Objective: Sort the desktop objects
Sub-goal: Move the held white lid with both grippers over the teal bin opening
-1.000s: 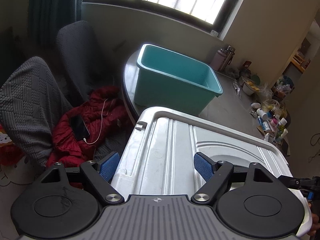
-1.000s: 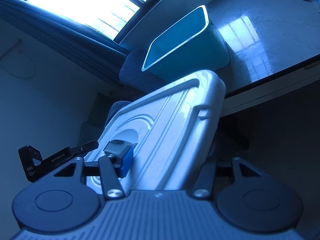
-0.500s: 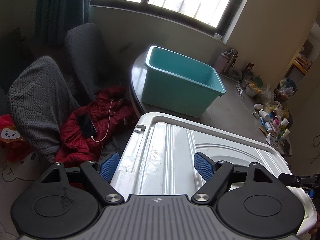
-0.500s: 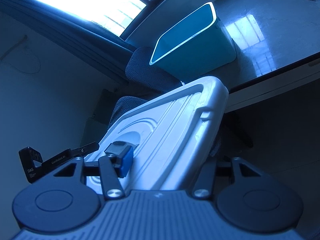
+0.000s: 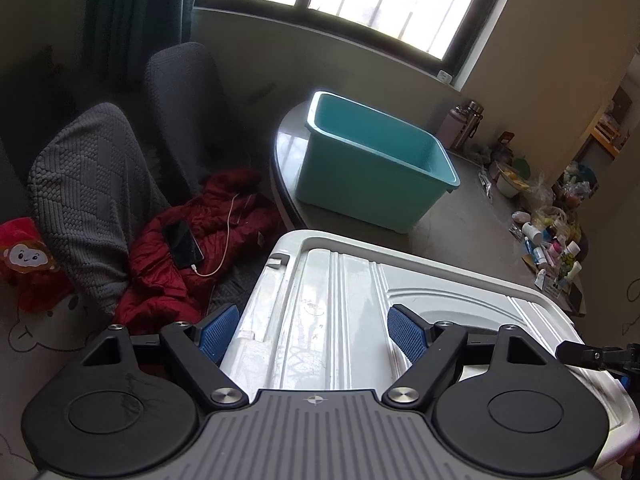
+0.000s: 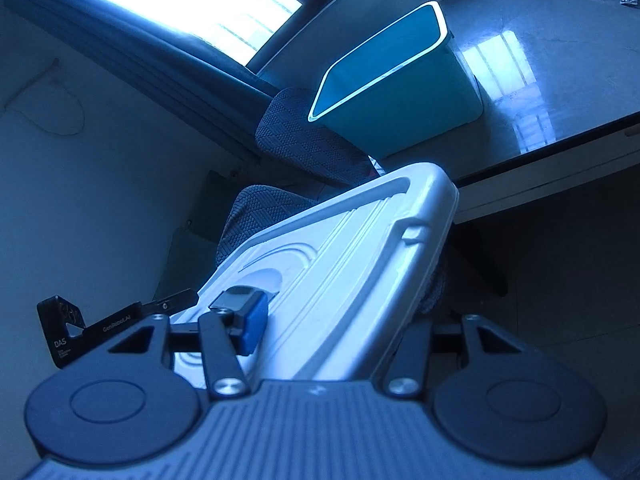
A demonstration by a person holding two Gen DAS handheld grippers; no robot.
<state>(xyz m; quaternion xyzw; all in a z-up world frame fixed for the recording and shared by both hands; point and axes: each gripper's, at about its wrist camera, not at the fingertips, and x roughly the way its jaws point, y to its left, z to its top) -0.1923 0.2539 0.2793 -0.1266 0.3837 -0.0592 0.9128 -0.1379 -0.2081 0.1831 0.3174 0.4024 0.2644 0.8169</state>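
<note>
I'm getting daylight pouring through the window, which is blowing out to white in both views. The right wrist feed is running dim with a heavy blue cast, and glare is bouncing off the worktop. Fisheye distortion is bending the edges; corners are vignetting black.

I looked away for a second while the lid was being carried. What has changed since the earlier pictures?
The white lid has been drawn back from the teal bin: in the left view the bin has slid right and down and more of the chairs and window shows. Nothing was let go. The left gripper still straddles the lid's edge and the right gripper still clamps it; the bin sits where it was on the table.
</note>
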